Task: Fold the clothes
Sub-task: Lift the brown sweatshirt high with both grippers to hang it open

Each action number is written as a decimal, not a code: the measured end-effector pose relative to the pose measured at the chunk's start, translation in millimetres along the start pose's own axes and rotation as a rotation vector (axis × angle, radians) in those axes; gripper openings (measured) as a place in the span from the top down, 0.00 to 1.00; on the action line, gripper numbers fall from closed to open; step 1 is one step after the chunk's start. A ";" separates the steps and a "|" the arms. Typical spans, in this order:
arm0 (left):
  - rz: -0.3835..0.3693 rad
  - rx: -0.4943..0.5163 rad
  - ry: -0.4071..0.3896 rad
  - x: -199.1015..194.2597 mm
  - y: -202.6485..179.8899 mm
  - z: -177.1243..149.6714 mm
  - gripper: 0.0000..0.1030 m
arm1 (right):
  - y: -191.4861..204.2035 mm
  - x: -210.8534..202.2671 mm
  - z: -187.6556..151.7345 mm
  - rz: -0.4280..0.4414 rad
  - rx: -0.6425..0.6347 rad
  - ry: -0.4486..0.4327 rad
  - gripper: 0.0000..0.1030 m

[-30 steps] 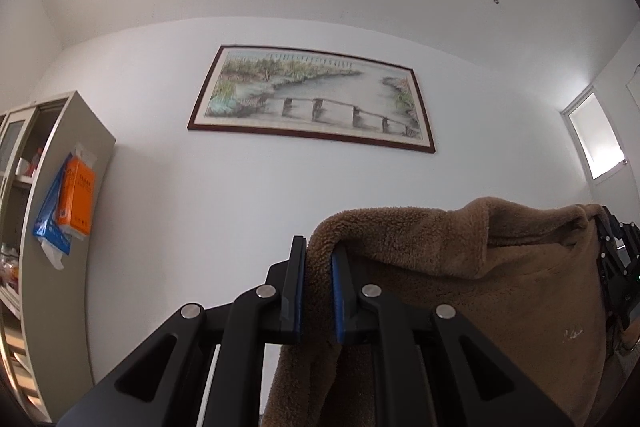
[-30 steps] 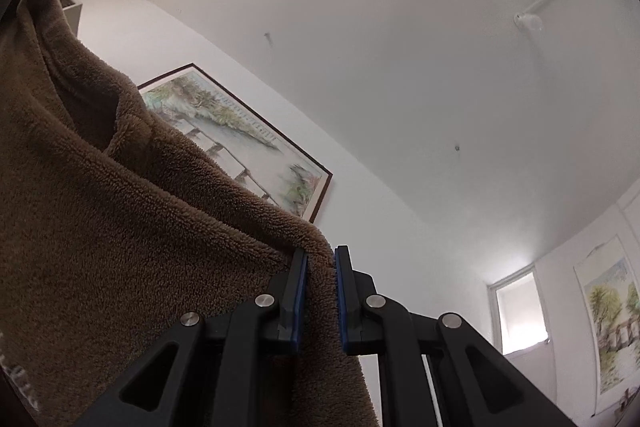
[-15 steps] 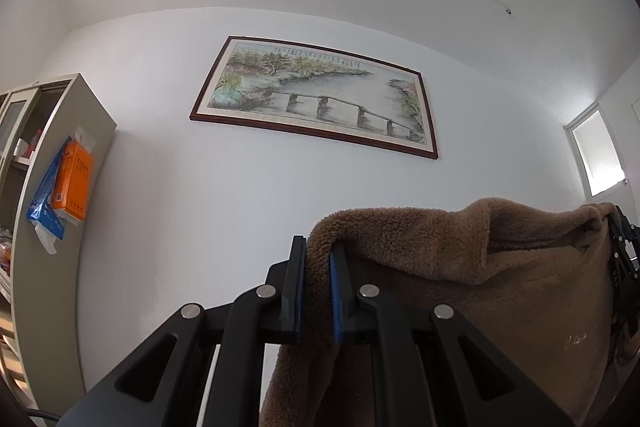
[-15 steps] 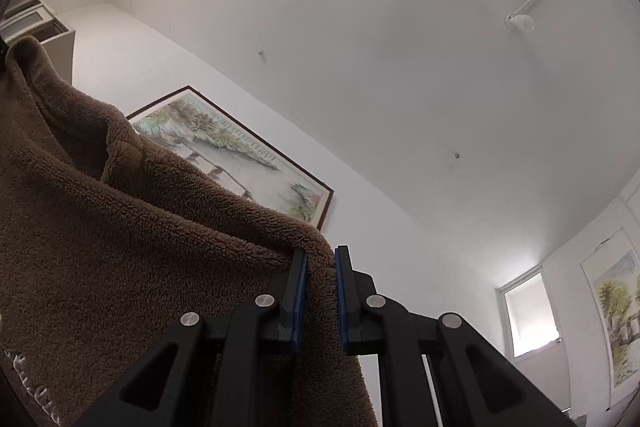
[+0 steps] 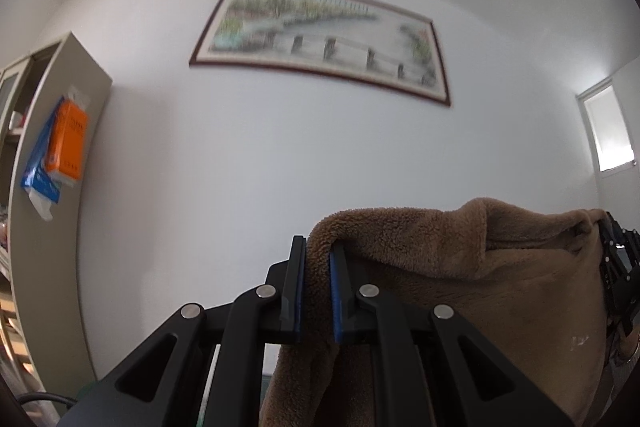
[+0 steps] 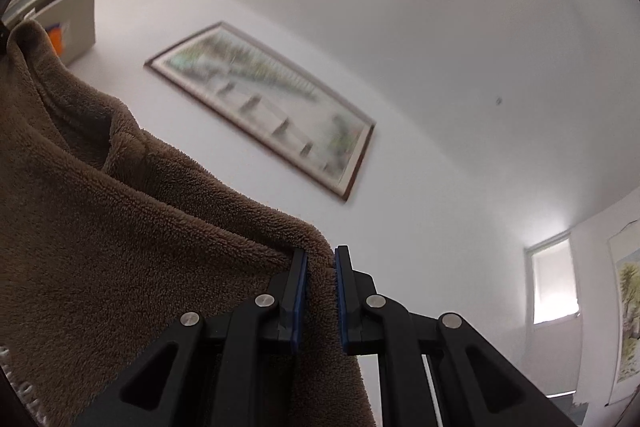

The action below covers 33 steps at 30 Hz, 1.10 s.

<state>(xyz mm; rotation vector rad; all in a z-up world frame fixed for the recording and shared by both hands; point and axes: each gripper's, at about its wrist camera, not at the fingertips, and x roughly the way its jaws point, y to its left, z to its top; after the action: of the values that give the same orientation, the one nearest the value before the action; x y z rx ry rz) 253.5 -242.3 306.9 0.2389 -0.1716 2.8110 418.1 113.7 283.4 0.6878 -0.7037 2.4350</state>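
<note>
Both cameras are tipping down now, and the framed landscape painting (image 5: 320,41) slides higher in the left wrist view and goes blurry, with the grey cabinet (image 5: 52,163) and its orange box (image 5: 68,143) swinging further into the picture. On the right wrist view the ceiling lamp drops out of the top edge, the painting drifts toward the middle, and the cabinet shows up at the upper left. The brown fleece garment (image 6: 132,247) sinks lower there, its top edge now sagging between the two grips.
</note>
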 end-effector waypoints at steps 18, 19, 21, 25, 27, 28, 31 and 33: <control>0.105 -0.052 0.608 270.3 27.4 -196.8 0.88 | 181.9 154.2 -240.0 0.294 -0.091 0.510 0.88; 0.113 -0.058 0.646 285.0 30.5 -213.3 0.88 | 194.0 159.3 -255.2 0.314 -0.103 0.544 0.88; 0.127 -0.068 0.713 309.4 34.7 -243.8 0.88 | 216.5 168.6 -284.0 0.350 -0.124 0.608 0.88; 0.153 -0.088 0.858 355.3 41.9 -311.6 0.88 | 261.1 184.9 -347.5 0.422 -0.165 0.750 0.88; 0.164 -0.084 0.937 375.2 44.4 -347.3 0.88 | 279.4 188.4 -374.4 0.449 -0.184 0.803 0.88; 0.170 -0.078 0.977 383.6 45.2 -365.2 0.88 | 289.9 190.1 -390.4 0.466 -0.193 0.836 0.88; 0.186 -0.065 1.072 399.2 46.7 -410.2 0.88 | 310.4 194.0 -427.0 0.517 -0.190 0.930 0.88; 0.193 -0.055 1.125 410.8 47.1 -433.4 0.88 | 323.9 194.3 -451.6 0.558 -0.200 0.984 0.88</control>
<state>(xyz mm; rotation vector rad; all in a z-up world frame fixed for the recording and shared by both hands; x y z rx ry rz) -209.2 -101.8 -46.5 -1.3852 -0.0001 2.6487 -62.0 206.7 -44.3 -0.8667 -0.7313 2.6658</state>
